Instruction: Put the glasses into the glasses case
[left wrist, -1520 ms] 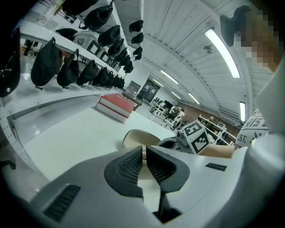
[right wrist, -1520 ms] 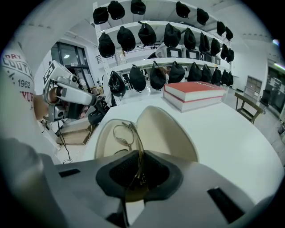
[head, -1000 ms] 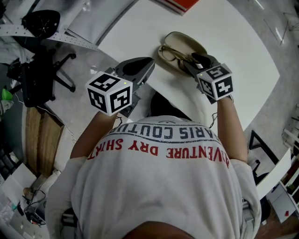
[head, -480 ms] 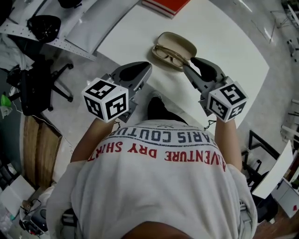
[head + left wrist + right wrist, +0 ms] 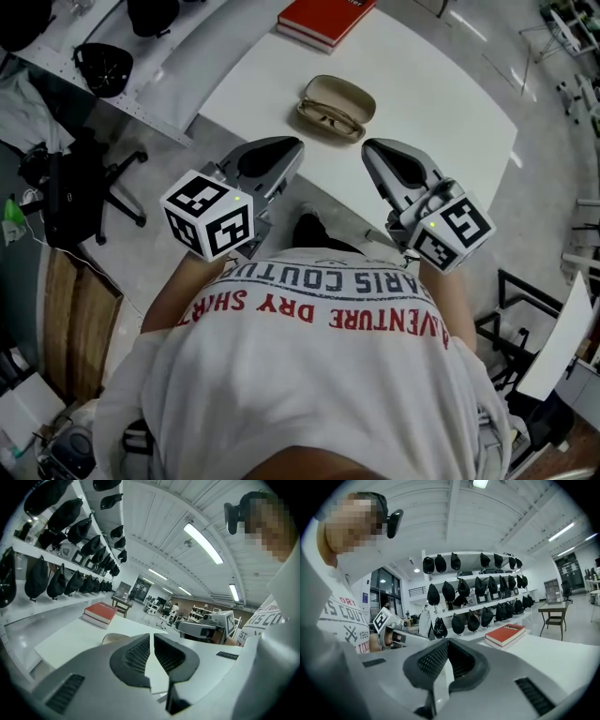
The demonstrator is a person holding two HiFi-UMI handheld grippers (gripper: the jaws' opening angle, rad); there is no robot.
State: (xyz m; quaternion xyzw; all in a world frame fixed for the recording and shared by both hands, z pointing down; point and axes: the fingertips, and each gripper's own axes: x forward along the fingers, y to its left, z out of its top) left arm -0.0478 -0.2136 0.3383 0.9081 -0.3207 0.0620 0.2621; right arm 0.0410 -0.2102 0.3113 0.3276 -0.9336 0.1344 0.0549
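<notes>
The tan glasses case (image 5: 339, 94) lies open on the white table (image 5: 441, 103), and the glasses (image 5: 328, 120) rest in its near half. A sliver of the case (image 5: 111, 638) shows past the left jaws. Both grippers hang in the air on the near side of the case, close to the person's chest, apart from it. My left gripper (image 5: 292, 145) (image 5: 151, 636) is shut with nothing in it. The right gripper (image 5: 367, 148) (image 5: 447, 641) is shut too, with nothing between its pads. Each gripper view shows the other gripper off to the side.
A red book (image 5: 323, 19) (image 5: 100, 613) (image 5: 505, 634) lies at the table's far edge. Shelves of dark caps (image 5: 473, 595) run along the wall beyond it. An office chair (image 5: 66, 178) stands on the floor at the left.
Both grippers have risen and drawn back from the case toward the person. The right gripper, which was at the glasses in the case, came away without them and its jaws closed.
</notes>
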